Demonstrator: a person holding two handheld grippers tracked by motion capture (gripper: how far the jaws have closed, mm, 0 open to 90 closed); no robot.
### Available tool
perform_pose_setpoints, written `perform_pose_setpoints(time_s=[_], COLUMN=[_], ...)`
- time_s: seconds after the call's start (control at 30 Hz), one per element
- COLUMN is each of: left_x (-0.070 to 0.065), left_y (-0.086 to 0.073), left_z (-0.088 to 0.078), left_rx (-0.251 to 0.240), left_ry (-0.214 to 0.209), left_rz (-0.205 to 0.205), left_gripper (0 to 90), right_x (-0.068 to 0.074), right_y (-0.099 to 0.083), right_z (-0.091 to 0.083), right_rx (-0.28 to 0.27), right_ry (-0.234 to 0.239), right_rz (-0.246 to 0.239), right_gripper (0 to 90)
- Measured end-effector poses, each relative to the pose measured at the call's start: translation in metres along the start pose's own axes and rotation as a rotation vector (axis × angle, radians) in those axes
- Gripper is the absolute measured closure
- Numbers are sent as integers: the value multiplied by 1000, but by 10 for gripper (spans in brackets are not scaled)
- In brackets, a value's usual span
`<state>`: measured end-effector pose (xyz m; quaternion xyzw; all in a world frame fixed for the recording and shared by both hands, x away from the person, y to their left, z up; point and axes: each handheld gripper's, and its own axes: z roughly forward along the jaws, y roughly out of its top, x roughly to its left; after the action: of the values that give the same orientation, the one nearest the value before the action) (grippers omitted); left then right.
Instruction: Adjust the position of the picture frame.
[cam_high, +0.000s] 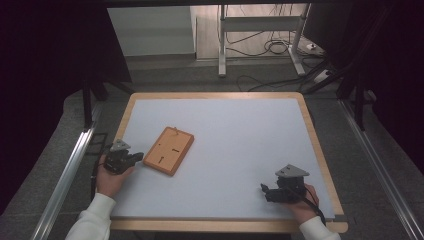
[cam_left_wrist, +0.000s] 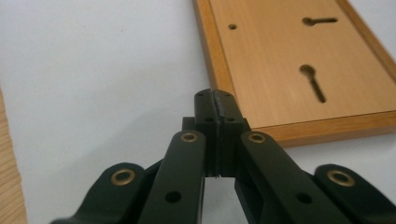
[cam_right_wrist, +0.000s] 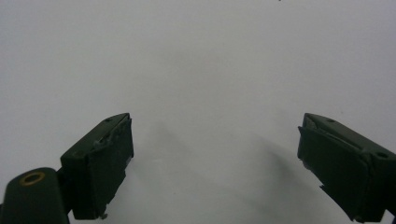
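A flat wooden board with a raised rim and two keyhole slots lies on the white table top, left of the middle. My left gripper sits just left of the board's near corner, and its jaws are shut with nothing between them. In the left gripper view the closed tips reach the corner of the wooden board; I cannot tell whether they touch it. My right gripper rests low near the front right of the table. Its fingers stand wide open over bare white surface.
The white table top has a light wooden border. Metal rails run along both sides of the table. Behind it are a frame's legs and loose cables on the floor.
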<state>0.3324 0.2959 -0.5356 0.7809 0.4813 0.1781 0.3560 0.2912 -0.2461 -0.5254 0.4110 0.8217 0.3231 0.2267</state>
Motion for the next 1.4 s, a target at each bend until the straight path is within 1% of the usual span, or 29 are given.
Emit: perform_pose_setpoints(time_s=[0.07, 0.17, 0.2, 0.23, 0.27, 0.4, 0.43, 0.47, 0.57, 0.7, 0.73, 0.77, 0.83, 1.07, 1.1, 1.13, 1.2, 1.3, 1.33, 1.37, 1.4], left_x=[0, 1, 0, 0, 1, 2, 2, 1, 1, -8, -8, -13, -15, -20, -22, -22, -25, -33, -37, -40, -40], left_y=[-1, -2, -2, -2, -3, -4, -4, -4, -4, -3, -3, -1, 0, 0, 0, 0, 0, 2, 3, 4, 4], left_z=[1, 4, 5, 5, 6, 7, 6, 6, 6, 7, 7, 7, 7, 8, 9, 9, 9, 10, 11, 12, 12], left_rx=[4, 29, 37, 37, 40, 40, 44, 44, 44, 42, 42, 42, 46, 44, 48, 48, 47, 51, 52, 47, 47], left_ry=[-4, -16, -12, -12, -20, -26, -24, -26, -50, -87, -87, -99, -105, -128, -150, -150, -165, -180, -189, -193, -193], left_rz=[-6, 4, 7, 7, -4, -11, -1, -2, -8, 16, 16, 32, 40, 42, 39, 39, 37, 55, 64, 65, 65], left_gripper=[900, 900, 900, 900, 900, 900, 900, 900, 900, 900, 900, 900, 900, 900, 900, 900, 900, 900, 900, 900, 900], right_x=[0, 0, 0, 0, 1, 1, 1, 1, 1, 2, 2, 2, 2, 2, 2, 2, 2, 3, 3, 3, 3], right_y=[0, 0, 0, 0, 1, 1, 1, 0, 1, 1, 1, 1, 1, 1, 1, 1, 1, 1, 1, 1, 1], right_z=[0, 0, 0, 0, -1, -1, -1, -1, 0, 0, 0, 0, 0, 0, 0, 0, 0, 0, 0, 1, 1], right_rx=[0, 2, 1, 1, -2, -1, -1, -1, -2, 0, 2, 2, 1, 1, 1, 0, -1, 1, 1, 2, 2], right_ry=[0, -2, -2, -2, -2, -1, -3, -4, -3, -2, -2, -1, -1, -2, -3, -2, -2, -1, 0, 0, 0], right_rz=[-1, -2, -1, -1, -1, -4, -2, -2, 0, -5, -4, -5, -5, -4, -5, -6, -6, -5, -6, -6, -6], right_gripper=[105, 106, 106, 106, 105, 105, 105, 106, 106, 106, 106, 106, 106, 105, 106, 106, 105, 105, 105, 105, 105])
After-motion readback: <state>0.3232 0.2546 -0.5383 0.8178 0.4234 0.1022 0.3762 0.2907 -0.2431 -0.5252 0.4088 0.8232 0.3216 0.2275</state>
